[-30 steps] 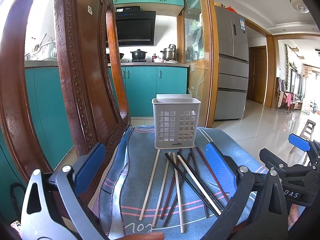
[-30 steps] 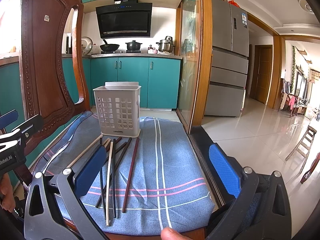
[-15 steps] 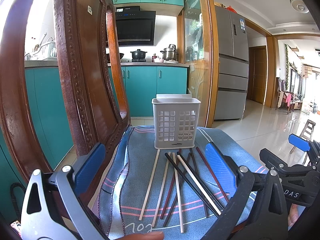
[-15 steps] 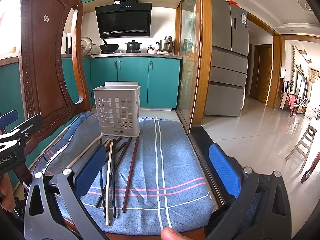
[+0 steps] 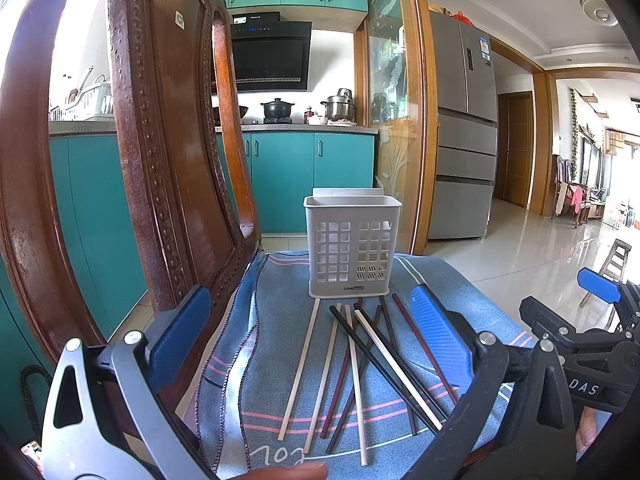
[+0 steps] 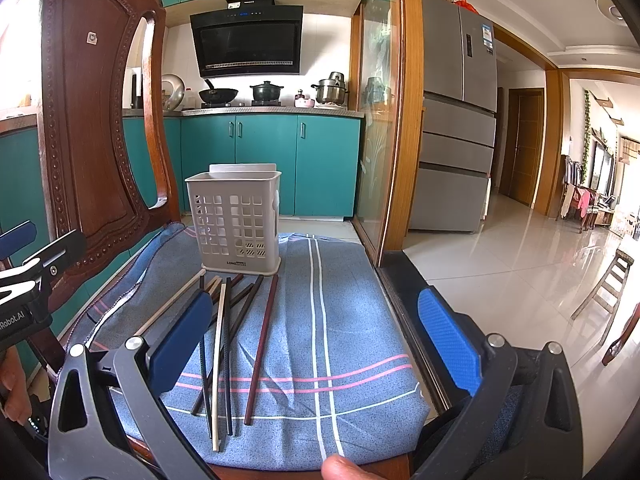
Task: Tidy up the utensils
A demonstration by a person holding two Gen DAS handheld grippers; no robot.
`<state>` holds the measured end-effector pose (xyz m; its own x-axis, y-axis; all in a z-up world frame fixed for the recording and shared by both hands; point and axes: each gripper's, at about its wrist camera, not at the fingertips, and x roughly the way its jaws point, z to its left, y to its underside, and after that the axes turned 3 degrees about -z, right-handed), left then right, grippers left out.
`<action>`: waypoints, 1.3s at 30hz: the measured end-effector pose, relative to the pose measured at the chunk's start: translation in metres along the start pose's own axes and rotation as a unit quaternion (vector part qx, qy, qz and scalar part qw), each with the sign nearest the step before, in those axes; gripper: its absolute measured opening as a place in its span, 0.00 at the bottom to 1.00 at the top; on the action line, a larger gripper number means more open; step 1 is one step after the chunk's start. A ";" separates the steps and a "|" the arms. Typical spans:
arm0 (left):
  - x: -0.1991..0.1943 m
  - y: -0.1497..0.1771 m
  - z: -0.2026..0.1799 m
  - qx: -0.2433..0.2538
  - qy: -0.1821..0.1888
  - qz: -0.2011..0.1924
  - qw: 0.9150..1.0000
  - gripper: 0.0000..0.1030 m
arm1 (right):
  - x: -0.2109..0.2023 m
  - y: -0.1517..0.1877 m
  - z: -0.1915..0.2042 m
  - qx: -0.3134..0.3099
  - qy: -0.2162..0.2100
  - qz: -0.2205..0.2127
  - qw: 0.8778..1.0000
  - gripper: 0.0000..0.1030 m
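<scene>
Both tongs stand wide and hold nothing. The left tongs (image 5: 308,340) hover low over the chopsticks (image 5: 360,364); the right tongs (image 6: 316,340) hover more to the 3 o'clock side, so the sticks lie mostly near its left pad. The chopsticks lie loose on a blue cloth (image 6: 352,320) that covers a chair seat, fanned out and crossing each other, their far ends at 12 o'clock close to the white basket (image 6: 236,220), which stands upright and looks empty.

In my judgement the crossing is the main risk: closing on one stick can drag or lift a neighbour, and a thin round stick can roll out between the pads. The basket is light, so a push from a stick can tip it. The cloth has folds and can slide.

The near ends of some sticks are hidden behind the tongs, so I cannot count them surely. The bottom of the basket inside is not visible.
</scene>
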<state>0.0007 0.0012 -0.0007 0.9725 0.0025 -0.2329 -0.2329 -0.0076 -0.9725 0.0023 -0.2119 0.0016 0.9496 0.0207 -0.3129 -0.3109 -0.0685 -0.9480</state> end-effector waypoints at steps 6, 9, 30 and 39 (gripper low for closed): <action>0.000 0.001 -0.001 0.000 0.000 0.001 1.000 0.97 | 0.001 0.000 0.000 0.002 0.001 0.003 1.000 0.98; 0.001 0.001 -0.002 0.000 0.000 0.001 1.000 0.97 | 0.000 0.001 0.000 0.002 0.000 0.002 1.000 0.98; 0.041 0.014 -0.019 0.022 0.021 0.108 0.994 0.96 | 0.069 0.016 -0.001 -0.116 0.045 0.133 0.983 0.90; 0.094 0.043 -0.007 -0.041 -0.001 0.225 0.973 0.36 | 0.131 0.023 -0.013 -0.018 -0.051 0.225 0.973 0.30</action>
<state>0.0817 -0.0056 -0.0642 0.7714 -0.0177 -0.6361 -0.6349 -0.0879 -0.7676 0.1202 -0.2236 -0.0606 0.7080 0.0794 -0.7017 -0.6907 -0.1287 -0.7115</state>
